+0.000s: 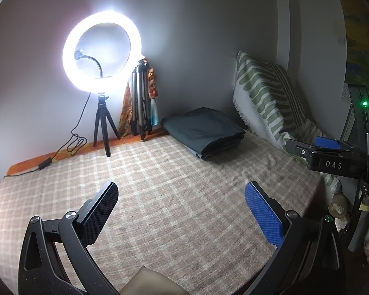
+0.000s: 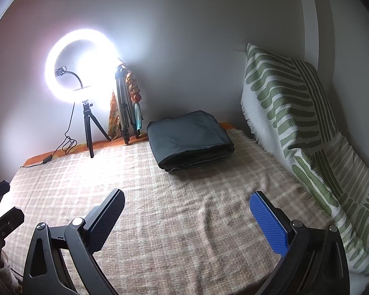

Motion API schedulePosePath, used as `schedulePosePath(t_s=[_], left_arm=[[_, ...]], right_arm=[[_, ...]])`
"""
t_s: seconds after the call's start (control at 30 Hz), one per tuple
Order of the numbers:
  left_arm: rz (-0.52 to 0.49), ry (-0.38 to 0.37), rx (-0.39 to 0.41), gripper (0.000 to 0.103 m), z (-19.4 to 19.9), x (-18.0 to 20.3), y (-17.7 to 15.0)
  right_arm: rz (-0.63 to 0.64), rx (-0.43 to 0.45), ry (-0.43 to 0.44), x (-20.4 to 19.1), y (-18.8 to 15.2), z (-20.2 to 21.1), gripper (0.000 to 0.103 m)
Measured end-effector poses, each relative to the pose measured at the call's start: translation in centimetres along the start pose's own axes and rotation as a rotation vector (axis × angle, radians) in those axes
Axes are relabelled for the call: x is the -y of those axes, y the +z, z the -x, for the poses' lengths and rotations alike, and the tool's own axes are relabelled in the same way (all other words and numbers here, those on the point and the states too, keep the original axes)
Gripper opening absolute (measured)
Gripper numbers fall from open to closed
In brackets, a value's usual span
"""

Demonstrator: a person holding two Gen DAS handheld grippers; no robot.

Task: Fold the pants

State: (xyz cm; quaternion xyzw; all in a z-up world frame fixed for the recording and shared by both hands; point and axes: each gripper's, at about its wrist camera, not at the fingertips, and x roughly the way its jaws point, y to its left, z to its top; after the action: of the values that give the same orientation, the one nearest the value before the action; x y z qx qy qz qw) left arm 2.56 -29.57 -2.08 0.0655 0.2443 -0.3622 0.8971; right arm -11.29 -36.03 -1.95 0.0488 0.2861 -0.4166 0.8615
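Observation:
Dark grey pants [image 1: 204, 132] lie folded into a flat stack at the far side of the checked bed cover [image 1: 160, 191], near the wall; they also show in the right wrist view [image 2: 189, 140]. My left gripper [image 1: 182, 191] is open and empty, well short of the pants. My right gripper [image 2: 188, 199] is open and empty, also short of them. The right gripper's body [image 1: 332, 157] shows at the right edge of the left wrist view.
A lit ring light on a small tripod [image 1: 102, 56] stands at the far left by the wall, its cable [image 1: 61, 152] trailing along the bed edge. A folded tripod [image 1: 141, 103] leans beside it. A green-striped pillow [image 2: 295, 113] lines the right side.

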Motion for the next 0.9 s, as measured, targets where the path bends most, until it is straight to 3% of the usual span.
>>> schedulePosePath(t_s=[0.9], left_arm=[[0.003,0.001,0.001,0.102,0.27,-0.17,-0.45]], right_arm=[[0.008,-0.016,0.018,-0.45,-0.37,-0.38,0.103]])
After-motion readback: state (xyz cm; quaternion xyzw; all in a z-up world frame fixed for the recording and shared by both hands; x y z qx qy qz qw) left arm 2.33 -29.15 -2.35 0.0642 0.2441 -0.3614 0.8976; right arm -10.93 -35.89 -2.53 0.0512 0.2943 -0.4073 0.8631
